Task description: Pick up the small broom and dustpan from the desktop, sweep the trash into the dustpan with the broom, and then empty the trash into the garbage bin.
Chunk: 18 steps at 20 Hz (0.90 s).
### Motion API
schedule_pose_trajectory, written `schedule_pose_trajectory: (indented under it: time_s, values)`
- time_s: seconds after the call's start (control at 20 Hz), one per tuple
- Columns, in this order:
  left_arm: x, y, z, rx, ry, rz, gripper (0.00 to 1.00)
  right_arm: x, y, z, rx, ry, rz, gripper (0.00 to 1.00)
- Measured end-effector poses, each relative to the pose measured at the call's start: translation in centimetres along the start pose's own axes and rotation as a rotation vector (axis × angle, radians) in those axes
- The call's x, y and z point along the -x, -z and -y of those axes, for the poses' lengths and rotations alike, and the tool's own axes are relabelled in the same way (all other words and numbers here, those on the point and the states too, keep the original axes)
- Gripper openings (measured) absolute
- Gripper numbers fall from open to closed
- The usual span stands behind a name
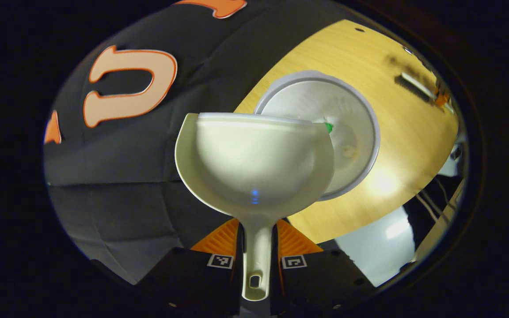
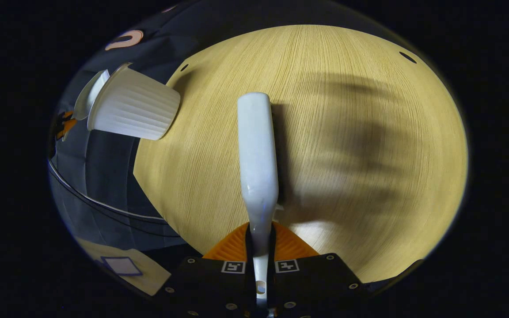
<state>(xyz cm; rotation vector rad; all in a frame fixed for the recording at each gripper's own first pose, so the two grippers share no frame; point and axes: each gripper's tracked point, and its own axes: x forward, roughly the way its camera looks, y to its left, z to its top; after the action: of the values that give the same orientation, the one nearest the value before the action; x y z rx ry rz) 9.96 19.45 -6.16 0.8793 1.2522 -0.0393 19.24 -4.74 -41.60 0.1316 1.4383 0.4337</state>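
My left gripper (image 1: 258,230) is shut on the handle of the pale dustpan (image 1: 254,159). The pan is held up, its front lip over the rim of the round white garbage bin (image 1: 362,110). Inside the bin lie a green scrap (image 1: 328,127) and a pale crumpled bit (image 1: 348,151). My right gripper (image 2: 260,232) is shut on the handle of the small white broom (image 2: 256,145), which points forward over the wooden desktop (image 2: 347,110). In the right gripper view the ribbed bin (image 2: 133,110) stands at the upper left with the dustpan's edge (image 2: 87,96) at its mouth.
The wooden desktop (image 1: 369,48) runs behind the bin, and its edge meets the black cloth wall (image 1: 117,168) on the left. A blurred dark and orange shape (image 1: 418,86) sits at the desk's far side. A pale floor patch (image 1: 378,238) shows below the desk.
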Motion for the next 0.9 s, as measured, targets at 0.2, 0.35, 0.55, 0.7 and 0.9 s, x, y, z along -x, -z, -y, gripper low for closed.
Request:
schedule_pose_trajectory:
  time_s: [0.2, 0.35, 0.55, 0.7, 0.9]
  values:
    - [1.7, -3.7, 4.4, 0.288, 0.161, 0.195, 0.25, -0.2, 0.2, 0.0, -0.015, 0.003, 0.011, 0.1]
    - [3.1, -6.6, 6.3, 0.383, 0.214, 0.337, 0.25, -0.2, 0.2, -0.1, -0.022, 0.013, 0.031, 0.1]
    - [5.7, -10.6, 10.4, 0.408, 0.35, 0.454, 0.25, -0.3, -0.6, 0.4, -0.032, 0.04, 0.076, 0.1]
    - [8.4, -13.0, 14.8, 0.376, 0.458, 0.528, 0.25, -0.8, -0.8, 1.4, -0.041, 0.108, 0.108, 0.09]
    - [8.4, -14.9, 20.5, 0.396, 0.608, 0.514, 0.25, -1.7, -1.2, 1.3, -0.087, 0.18, 0.154, 0.1]
